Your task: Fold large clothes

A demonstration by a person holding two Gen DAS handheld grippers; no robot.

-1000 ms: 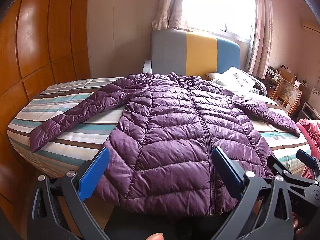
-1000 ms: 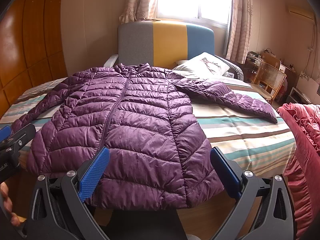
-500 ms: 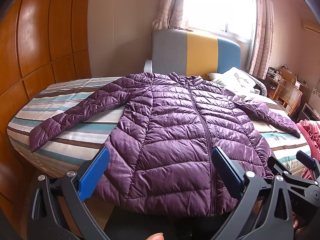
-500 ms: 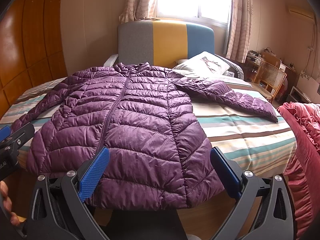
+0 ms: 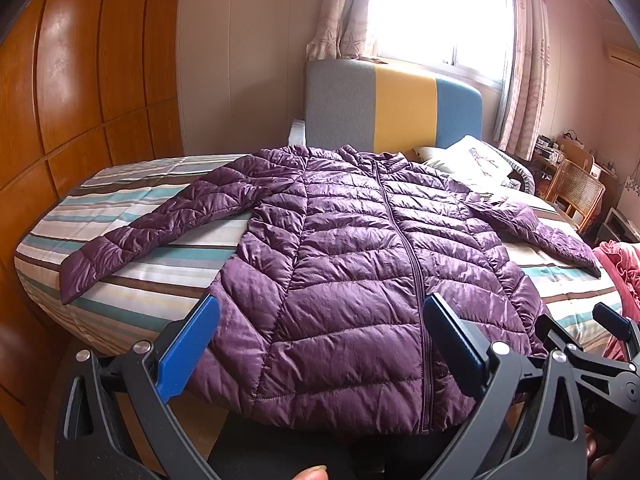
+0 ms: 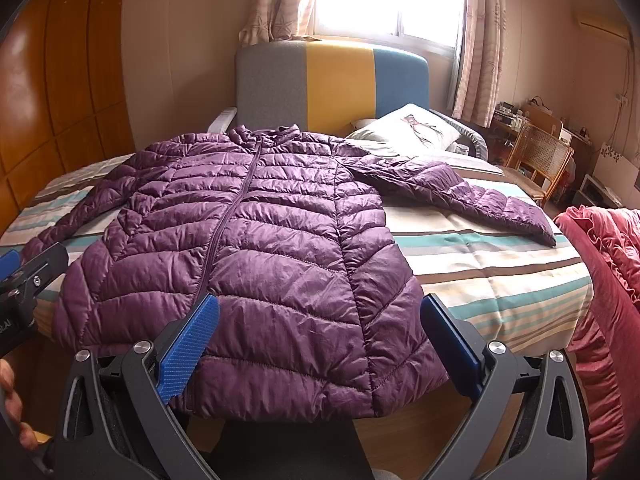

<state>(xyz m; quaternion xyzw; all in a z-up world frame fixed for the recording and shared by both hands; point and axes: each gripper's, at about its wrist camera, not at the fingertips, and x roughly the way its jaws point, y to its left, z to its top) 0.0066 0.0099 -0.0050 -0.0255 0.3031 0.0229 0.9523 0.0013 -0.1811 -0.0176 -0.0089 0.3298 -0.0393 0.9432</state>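
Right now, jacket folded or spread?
Spread. The purple jacket lies flat on the bed, zipped, with both sleeves out to the sides; no fold made yet.

The purple jacket (image 5: 344, 280) has its hem at the bottom centre of the left wrist view partly hidden behind the gripper body. In the right wrist view, its sleeve at the left edge disappears behind the left gripper (image 6: 24, 280), itself cut off by the frame. The small items on the desk (image 6: 516, 114) at the far right are too small to tell.
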